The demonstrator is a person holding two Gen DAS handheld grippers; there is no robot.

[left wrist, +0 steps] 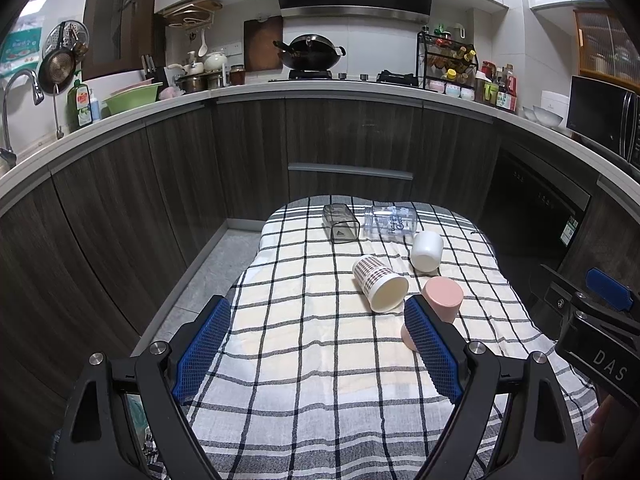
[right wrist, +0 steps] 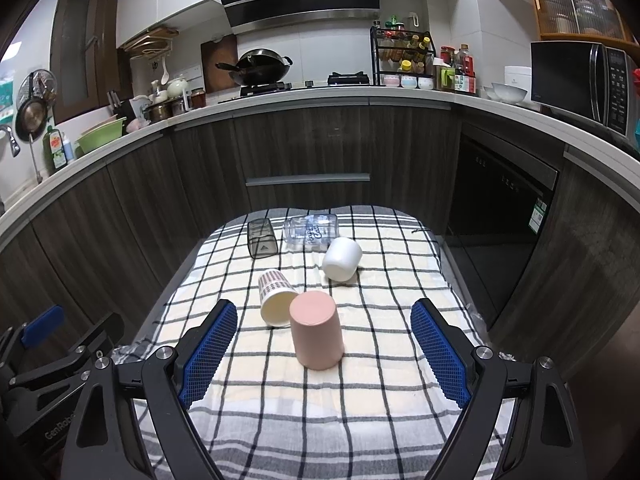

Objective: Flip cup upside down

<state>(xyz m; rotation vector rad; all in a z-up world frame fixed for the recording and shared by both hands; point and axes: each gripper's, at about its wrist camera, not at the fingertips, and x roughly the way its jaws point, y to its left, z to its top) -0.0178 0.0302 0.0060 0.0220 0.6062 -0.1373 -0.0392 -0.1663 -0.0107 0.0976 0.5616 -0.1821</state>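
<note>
A pink cup [right wrist: 317, 330] stands upside down on the checked cloth [right wrist: 360, 420]; in the left wrist view the pink cup [left wrist: 442, 300] shows partly behind my left gripper's right finger. A patterned paper cup [right wrist: 275, 298] lies on its side just left of it, mouth toward me, also seen in the left wrist view [left wrist: 380, 283]. A white cup [right wrist: 342, 259] lies tilted farther back. My right gripper [right wrist: 323, 350] is open and empty, its fingers either side of the pink cup but nearer me. My left gripper [left wrist: 316, 348] is open and empty above the cloth.
A dark clear cup [right wrist: 262, 239] and a clear printed glass [right wrist: 311, 231] lie on their sides at the cloth's far end. Dark kitchen cabinets [right wrist: 304, 152] curve behind the table. The floor [left wrist: 208, 276] drops off left. The right gripper's body [left wrist: 600, 320] shows at the right.
</note>
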